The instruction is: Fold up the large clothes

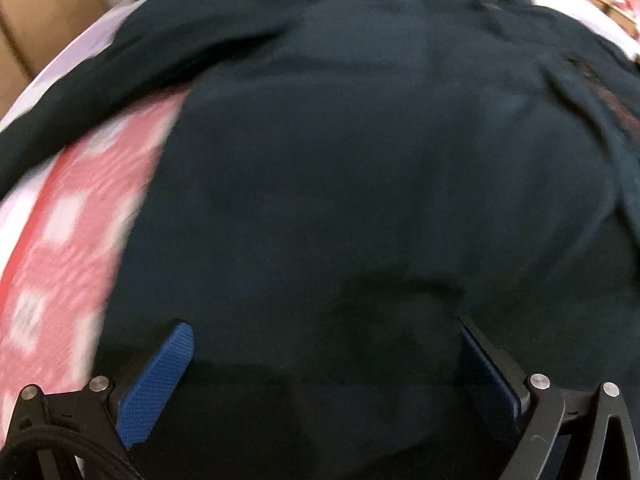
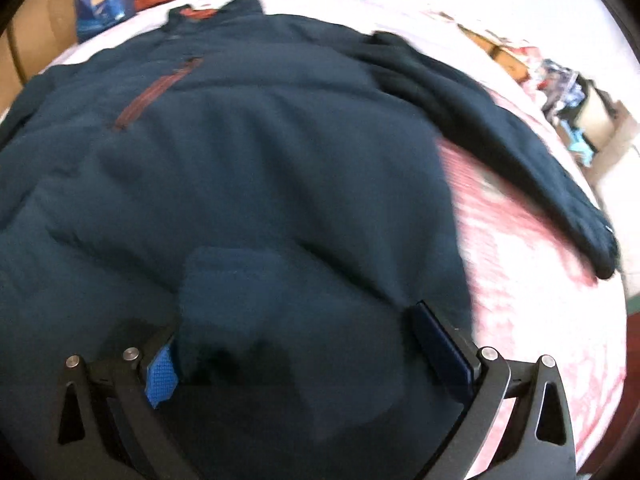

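Dark teal fleece, the jacket [image 2: 256, 168] lies spread flat on the bed [image 2: 532, 320], collar toward 12 o'clock and hem toward 6 o'clock, so its long axis runs 12 to 6. One sleeve [image 2: 492, 128] trails toward 4 o'clock in the right view. Both the left hand-held gripper [image 1: 324, 344] and the right hand-held gripper [image 2: 292, 332] hover low over the hem with jaws wide apart, holding nothing. The likely trouble is that thick, soft cloth bunches, so a pinch could catch only the top layer, or uneven grips could skew the fold. The loose sleeve might drag and crumple.
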Demonstrator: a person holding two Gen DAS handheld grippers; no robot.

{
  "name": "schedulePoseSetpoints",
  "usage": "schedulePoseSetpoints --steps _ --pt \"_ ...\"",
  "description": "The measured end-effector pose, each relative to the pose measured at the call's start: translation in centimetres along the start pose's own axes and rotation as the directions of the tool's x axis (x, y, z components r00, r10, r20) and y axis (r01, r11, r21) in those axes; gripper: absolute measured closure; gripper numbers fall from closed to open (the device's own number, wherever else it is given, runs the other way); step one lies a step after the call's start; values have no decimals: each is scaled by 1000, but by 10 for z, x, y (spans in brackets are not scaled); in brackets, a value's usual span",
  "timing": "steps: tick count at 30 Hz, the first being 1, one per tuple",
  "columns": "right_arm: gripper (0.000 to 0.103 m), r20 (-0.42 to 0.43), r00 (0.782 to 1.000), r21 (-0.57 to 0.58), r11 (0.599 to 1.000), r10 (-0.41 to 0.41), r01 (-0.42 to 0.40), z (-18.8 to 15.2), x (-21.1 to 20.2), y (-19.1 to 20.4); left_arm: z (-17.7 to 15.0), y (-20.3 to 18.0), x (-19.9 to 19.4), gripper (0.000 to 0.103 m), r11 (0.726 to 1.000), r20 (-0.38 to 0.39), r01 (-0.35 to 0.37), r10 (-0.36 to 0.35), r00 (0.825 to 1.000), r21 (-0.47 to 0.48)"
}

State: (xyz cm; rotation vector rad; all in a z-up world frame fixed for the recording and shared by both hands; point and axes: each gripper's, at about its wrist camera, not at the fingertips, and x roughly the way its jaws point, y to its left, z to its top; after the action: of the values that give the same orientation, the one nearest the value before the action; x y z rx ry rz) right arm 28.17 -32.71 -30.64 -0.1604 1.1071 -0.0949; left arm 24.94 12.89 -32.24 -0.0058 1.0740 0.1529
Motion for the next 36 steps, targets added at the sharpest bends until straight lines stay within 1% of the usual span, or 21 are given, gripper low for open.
schedulePoseSetpoints --steps 2,4,6,7,8,10,12,13,14,15,16,19,21,24,25,27,29,32,33,35,36 --pt "0 -7 999 28 999 -36 36 -7 -5 -14 -13 10 -9 0 1000 12 -22 21 1000 22" --pt "0 -11 999 99 994 -35 36 -12 -17 -26 -20 17 -17 0 997 14 -56 56 998 46" --pt "0 29 999 98 995 -32 29 -16 -36 -17 -28 18 -32 0 999 8 -42 42 999 24" --pt "0 56 998 65 998 -9 6 -22 -48 -7 -29 16 -42 0 1000 19 -12 11 1000 14" --pt "0 82 996 3 999 43 -43 -27 -59 14 -39 4 -55 0 999 31 38 -39 999 27" --pt "0 89 988 -112 987 126 -116 -42 -75 48 -59 -15 -73 0 993 33 95 -97 995 75" --pt "0 43 976 -244 950 212 -196 -71 -86 86 -86 -37 -86 0 983 4 140 -142 990 116" --pt "0 18 974 -287 934 226 -212 -83 -87 95 -101 -44 -89 0 979 -19 151 -150 988 135" --pt "0 2 975 -324 923 222 -209 -96 -87 98 -119 -46 -91 0 978 -29 138 -136 990 153" --pt "0 1 978 -352 915 210 -196 -116 -87 92 -125 -47 -92 0 979 -23 128 -126 992 161" --pt "0 10 979 -335 923 204 -189 -126 -88 78 -136 -41 -94 0 981 -10 109 -109 994 163" --pt "0 -4 994 -191 976 106 -104 -142 -87 13 -150 -7 -98 0 993 -6 49 -49 999 110" --pt "0 -33 999 -103 994 28 -31 -155 -90 -31 -155 16 -101 0 997 -24 3 -1 1000 79" --pt "0 -93 995 -2 999 -39 39 -164 -92 -77 -156 36 -102 0 997 -47 -60 62 997 52" --pt "0 -104 993 14 999 -50 51 -164 -93 -83 -158 41 -103 0 996 -53 -74 77 996 47" --pt "0 -110 991 7 997 -73 75 -158 -95 -81 -145 38 -105 0 994 -51 -100 101 994 33" --pt "0 -63 996 -24 998 -59 57 -141 -97 -63 -128 24 -109 0 997 -3 -68 68 998 31" --pt "0 33 998 -45 998 48 -46 -95 -91 -30 -88 -12 -96 0 997 60 11 -16 998 77" --pt "0 65 992 -65 993 105 -101 -72 -81 -3 -73 -22 -87 0 996 68 40 -46 997 78" --pt "0 78 979 -101 979 187 -179 -29 -63 22 -25 -42 -58 0 992 82 107 -113 990 67" --pt "0 88 972 -121 971 215 -204 -7 -52 33 -4 -51 -44 0 991 88 116 -122 989 70"
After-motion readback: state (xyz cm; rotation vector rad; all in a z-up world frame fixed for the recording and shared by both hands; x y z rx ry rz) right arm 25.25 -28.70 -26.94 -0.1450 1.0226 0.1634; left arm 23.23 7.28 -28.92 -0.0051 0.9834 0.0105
